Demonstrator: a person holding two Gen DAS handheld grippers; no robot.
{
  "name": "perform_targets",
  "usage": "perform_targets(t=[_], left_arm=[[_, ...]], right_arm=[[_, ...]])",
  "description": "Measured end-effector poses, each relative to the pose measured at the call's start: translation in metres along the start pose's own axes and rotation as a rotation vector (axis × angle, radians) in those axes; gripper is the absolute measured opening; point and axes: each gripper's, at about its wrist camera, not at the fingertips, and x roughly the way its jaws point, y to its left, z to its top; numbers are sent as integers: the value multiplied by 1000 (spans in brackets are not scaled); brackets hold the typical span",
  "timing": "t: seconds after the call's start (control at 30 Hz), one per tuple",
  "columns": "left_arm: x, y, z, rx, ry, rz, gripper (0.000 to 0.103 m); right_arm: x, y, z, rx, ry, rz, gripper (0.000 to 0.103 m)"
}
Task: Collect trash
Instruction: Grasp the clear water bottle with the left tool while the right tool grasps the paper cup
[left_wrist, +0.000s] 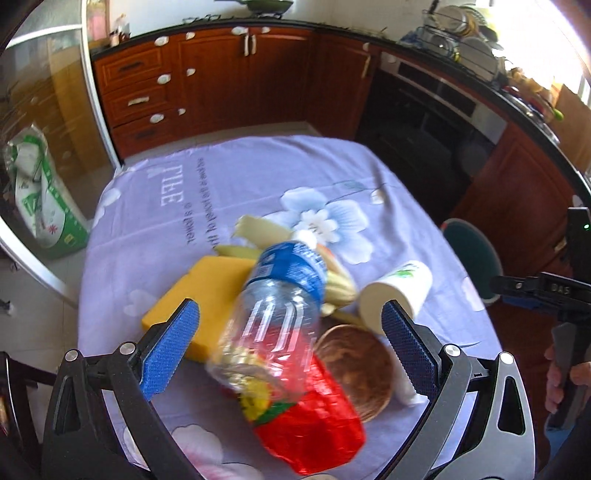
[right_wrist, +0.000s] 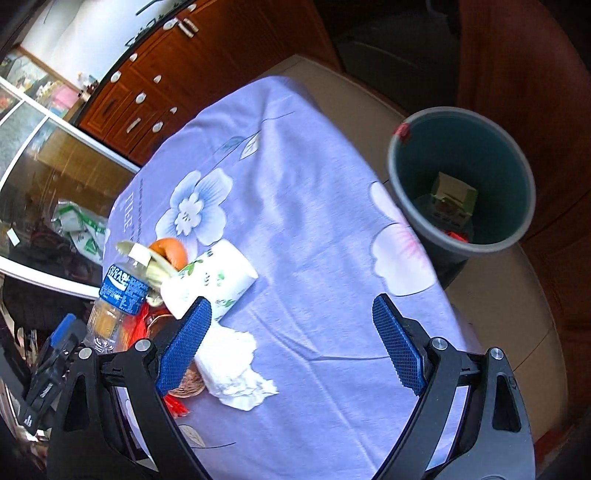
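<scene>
Left gripper gaping – bottle cap pointing away

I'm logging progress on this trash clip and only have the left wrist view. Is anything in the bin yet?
Observer: Yes. The right wrist view looks down into the bin, and a small carton lies at its bottom.
Operator: Is the right gripper carrying anything?
Observer: No. The right gripper is open and holds nothing.
Operator: What is the white thing half hidden beside the wooden bowl?
Observer: A crumpled tissue. It lies on the tablecloth just in front of the tipped paper cup.
</scene>
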Motion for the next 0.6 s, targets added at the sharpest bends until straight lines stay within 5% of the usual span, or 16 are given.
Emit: perform_targets(t=[0.43, 0.47, 0.5, 0.6], left_arm=[[41, 7, -2, 70, 63, 2, 99], [41, 7, -3, 71, 56, -13, 91], [41, 5, -4, 75, 50, -20, 69], [39, 1, -8, 83, 39, -28, 65]], right_arm=[[48, 51, 13, -10, 83, 9, 85], [52, 52, 13, -7, 91, 10, 85], [56, 54, 14, -4, 101, 12, 85], [69, 59, 13, 7, 129, 18, 85]])
